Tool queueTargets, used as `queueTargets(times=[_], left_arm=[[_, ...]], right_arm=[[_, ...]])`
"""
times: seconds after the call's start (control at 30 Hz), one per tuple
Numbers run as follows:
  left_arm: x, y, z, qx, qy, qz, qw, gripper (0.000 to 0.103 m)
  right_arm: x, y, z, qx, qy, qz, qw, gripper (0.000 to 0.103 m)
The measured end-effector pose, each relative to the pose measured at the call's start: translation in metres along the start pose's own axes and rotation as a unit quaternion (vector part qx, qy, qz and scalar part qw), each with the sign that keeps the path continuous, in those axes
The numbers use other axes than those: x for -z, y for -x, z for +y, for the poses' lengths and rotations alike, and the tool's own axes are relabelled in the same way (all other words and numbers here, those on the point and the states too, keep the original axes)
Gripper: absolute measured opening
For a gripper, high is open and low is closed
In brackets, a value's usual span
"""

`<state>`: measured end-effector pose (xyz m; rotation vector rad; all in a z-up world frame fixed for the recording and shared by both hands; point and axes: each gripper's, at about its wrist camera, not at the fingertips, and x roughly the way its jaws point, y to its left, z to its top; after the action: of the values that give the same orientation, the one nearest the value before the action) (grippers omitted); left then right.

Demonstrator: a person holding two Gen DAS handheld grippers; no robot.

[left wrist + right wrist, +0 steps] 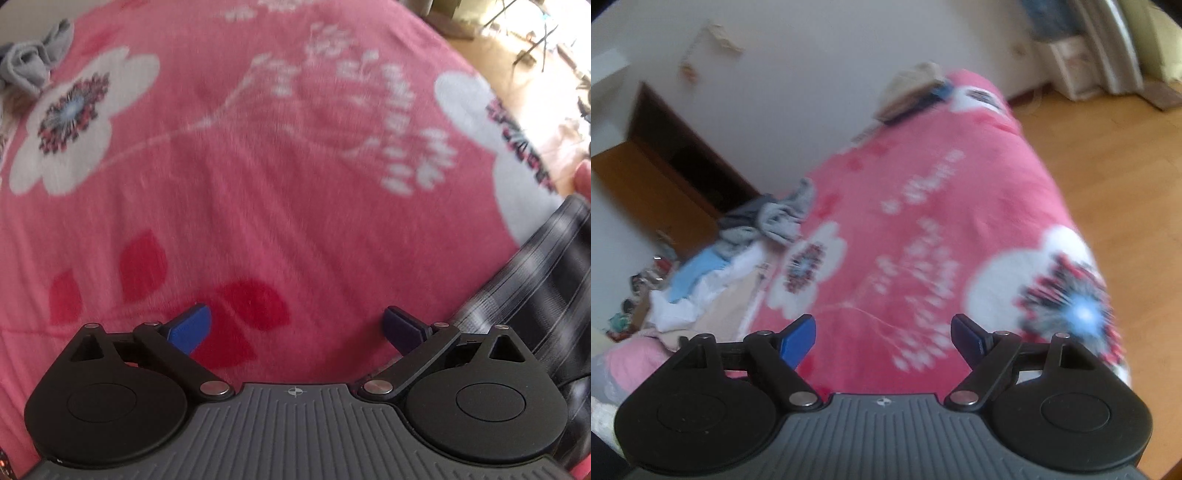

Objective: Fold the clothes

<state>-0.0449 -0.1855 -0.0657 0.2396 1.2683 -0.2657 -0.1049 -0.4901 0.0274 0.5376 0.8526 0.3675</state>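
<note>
Over pink floral blanket (258, 206) on bed: left gripper (297, 328) fingers spread wide, nothing between. Right gripper (884, 338) fingers spread, empty too. Clothes pile (738, 251) at bed's far-left edge, well apart from both. Dark striped fabric (535, 295), possibly garment, just right of left gripper; view blurred.

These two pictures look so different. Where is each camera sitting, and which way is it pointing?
Left wrist: rides on the left gripper, looking steeply down at the pink flowered blanket; its open blue fingers show, and a dark striped garment at right.
Right wrist: rides on the right gripper, looking along the bed toward the wall and wooden floor; its open fingers show, and a clothes pile at left.
Shared: the blanket and the grey garment.
</note>
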Motion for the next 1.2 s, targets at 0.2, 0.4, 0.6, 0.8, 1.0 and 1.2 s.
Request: queueTargets(times=[0.2, 0.4, 0.6, 0.8, 1.0, 1.2], left_arm=[[0.002, -0.001, 0.001, -0.002, -0.012, -0.003, 0.9999, 0.102], [0.004, -0.003, 0.004, 0.004, -0.004, -0.001, 1.0, 0.103], [0.006, -0.003, 0.005, 0.006, 0.0, 0.0, 1.0, 0.103], [0.007, -0.003, 0.004, 0.001, 0.001, -0.001, 1.0, 0.103], [0.011, -0.001, 0.007, 0.018, -0.003, -0.013, 0.9997, 0.103], [0.025, 0.011, 0.025, 0.131, -0.032, -0.084, 0.9873, 0.103]], right_arm=[[0.012, 0.006, -0.032, 0.067, 0.025, 0.023, 0.997, 0.083], [0.011, -0.01, -0.06, 0.081, 0.034, 0.06, 0.994, 0.083], [0.005, -0.027, -0.062, 0.048, 0.047, 0.087, 0.994, 0.083], [-0.007, -0.047, -0.051, 0.016, 0.084, 0.121, 0.989, 0.083], [-0.014, -0.068, -0.059, -0.006, 0.087, 0.163, 0.983, 0.083], [-0.01, -0.061, -0.081, -0.048, 0.05, 0.17, 0.983, 0.083]])
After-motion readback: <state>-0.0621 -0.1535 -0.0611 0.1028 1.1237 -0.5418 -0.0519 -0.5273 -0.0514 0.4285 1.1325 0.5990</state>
